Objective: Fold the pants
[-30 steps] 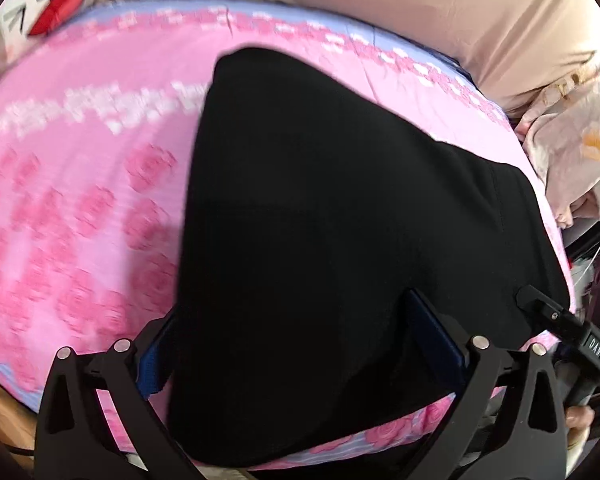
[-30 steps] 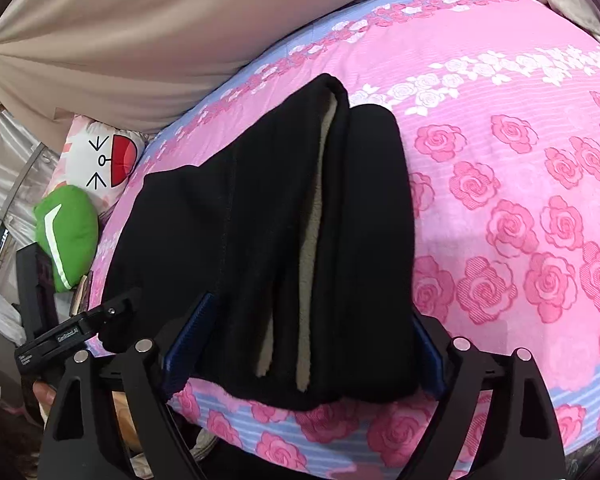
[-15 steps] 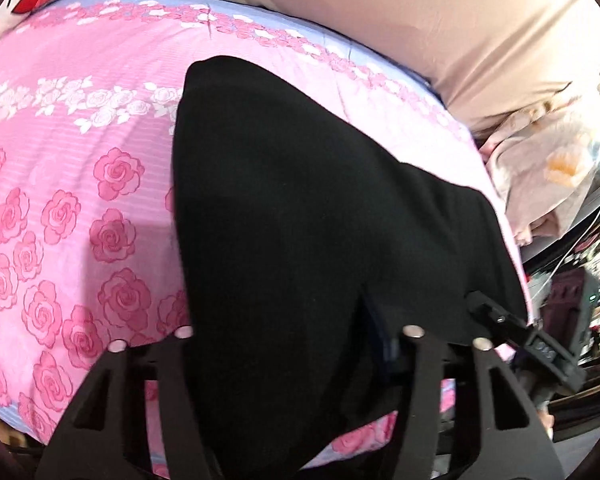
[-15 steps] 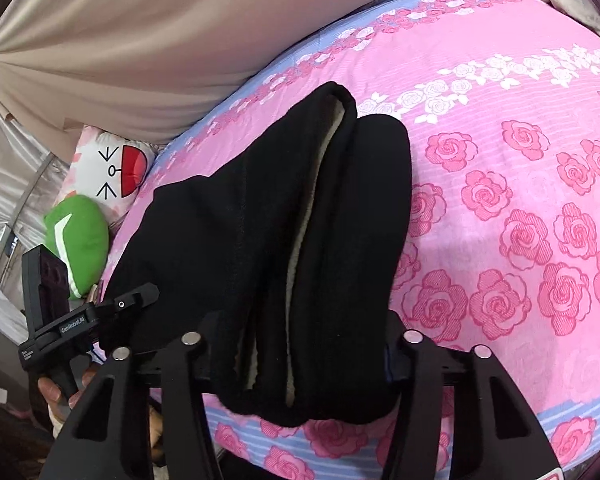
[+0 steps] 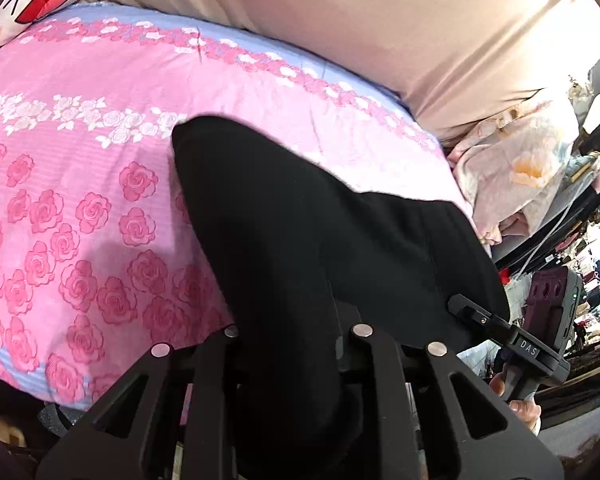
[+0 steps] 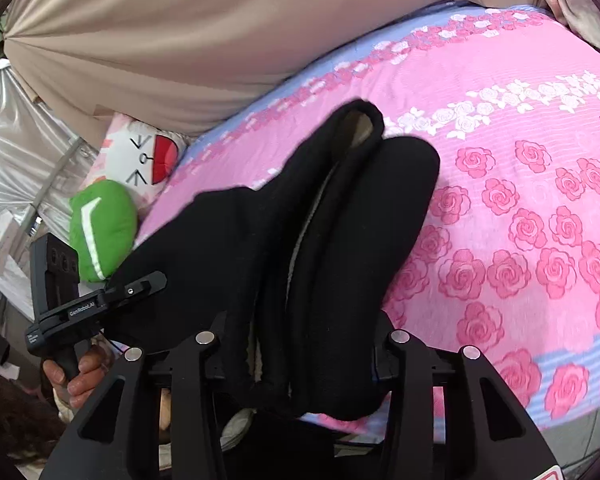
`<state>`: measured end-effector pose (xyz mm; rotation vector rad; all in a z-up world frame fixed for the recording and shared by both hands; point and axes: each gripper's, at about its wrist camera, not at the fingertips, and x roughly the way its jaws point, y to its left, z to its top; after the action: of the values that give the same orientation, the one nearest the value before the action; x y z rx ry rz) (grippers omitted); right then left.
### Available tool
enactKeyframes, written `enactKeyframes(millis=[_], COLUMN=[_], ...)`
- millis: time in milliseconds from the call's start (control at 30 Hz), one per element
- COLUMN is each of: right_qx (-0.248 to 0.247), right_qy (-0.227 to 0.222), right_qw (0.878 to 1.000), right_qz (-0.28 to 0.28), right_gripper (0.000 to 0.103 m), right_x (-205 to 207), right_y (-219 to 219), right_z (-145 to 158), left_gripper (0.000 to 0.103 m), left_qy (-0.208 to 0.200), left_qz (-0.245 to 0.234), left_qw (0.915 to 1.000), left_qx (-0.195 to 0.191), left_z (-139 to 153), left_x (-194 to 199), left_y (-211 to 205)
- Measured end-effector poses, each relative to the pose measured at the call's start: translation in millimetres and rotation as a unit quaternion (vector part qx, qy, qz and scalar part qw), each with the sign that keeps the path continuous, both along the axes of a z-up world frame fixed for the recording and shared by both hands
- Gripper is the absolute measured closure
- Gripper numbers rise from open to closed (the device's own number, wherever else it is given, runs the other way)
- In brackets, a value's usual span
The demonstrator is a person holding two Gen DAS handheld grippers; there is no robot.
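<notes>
Black fleece-lined pants (image 5: 320,224) lie folded lengthwise on a pink rose-print bedsheet (image 5: 80,200). My left gripper (image 5: 296,332) is shut on the pants' near edge, with cloth bunched between its fingers. My right gripper (image 6: 300,344) is shut on the other near end of the pants (image 6: 340,240), where the pale lining shows. Each gripper appears in the other's view: the right one (image 5: 512,336) at the pants' right edge, the left one (image 6: 100,304) at the left edge.
A beige curtain (image 6: 180,40) hangs behind the bed. A white cartoon pillow (image 6: 148,156) and a green plush (image 6: 104,224) lie at the bed's left end. A pale floral bundle (image 5: 520,168) lies at the right end. The bed's near edge is just below the grippers.
Both grippers have closed from open onto the near edge of the pants and the cloth has lifted and gathered between their fingers. The views have tilted up a little.
</notes>
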<state>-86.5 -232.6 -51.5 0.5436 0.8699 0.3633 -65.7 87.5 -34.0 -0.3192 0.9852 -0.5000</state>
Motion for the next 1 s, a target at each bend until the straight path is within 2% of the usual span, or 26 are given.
enactKeyframes(millis=[133, 333, 467, 667, 833, 1000], right_qx=[-0.004, -0.027, -0.036, -0.032, -0.032, -0.032], right_qy=[-0.043, -0.122, -0.174, -0.224, -0.254, -0.264], right_qw=[0.999, 0.992, 0.984, 0.974, 0.967, 0.964], right_qz=[0.017, 0.024, 0.019, 0.01, -0.003, -0.018], right_gripper=[0.061, 0.061, 0.061, 0.061, 0.061, 0.061], right_x=[-6.8, 7.8, 37.1, 90.3, 144.2, 200.9], right_y=[2.9, 4.9, 7.7, 8.6, 12.9, 10.5], right_z=[34.0, 90.5, 125.8, 159.0, 175.5, 171.9], left_gripper=[0.086, 0.086, 0.086, 0.085, 0.085, 0.085], left_qy=[-0.036, -0.119, -0.19, -0.274, -0.311, -0.325], left_qz=[-0.014, -0.014, -0.003, 0.026, 0.046, 0.053], left_qw=[0.9993, 0.9928, 0.9815, 0.9599, 0.9467, 0.9409], left_qx=[0.001, 0.006, 0.021, 0.051, 0.07, 0.08], left_z=[27.5, 81.0, 121.4, 167.0, 179.5, 174.6], left_x=[-4.5, 6.1, 20.5, 55.7, 101.1, 162.0], left_y=[-4.5, -12.3, -20.6, -41.5, -49.8, -58.7])
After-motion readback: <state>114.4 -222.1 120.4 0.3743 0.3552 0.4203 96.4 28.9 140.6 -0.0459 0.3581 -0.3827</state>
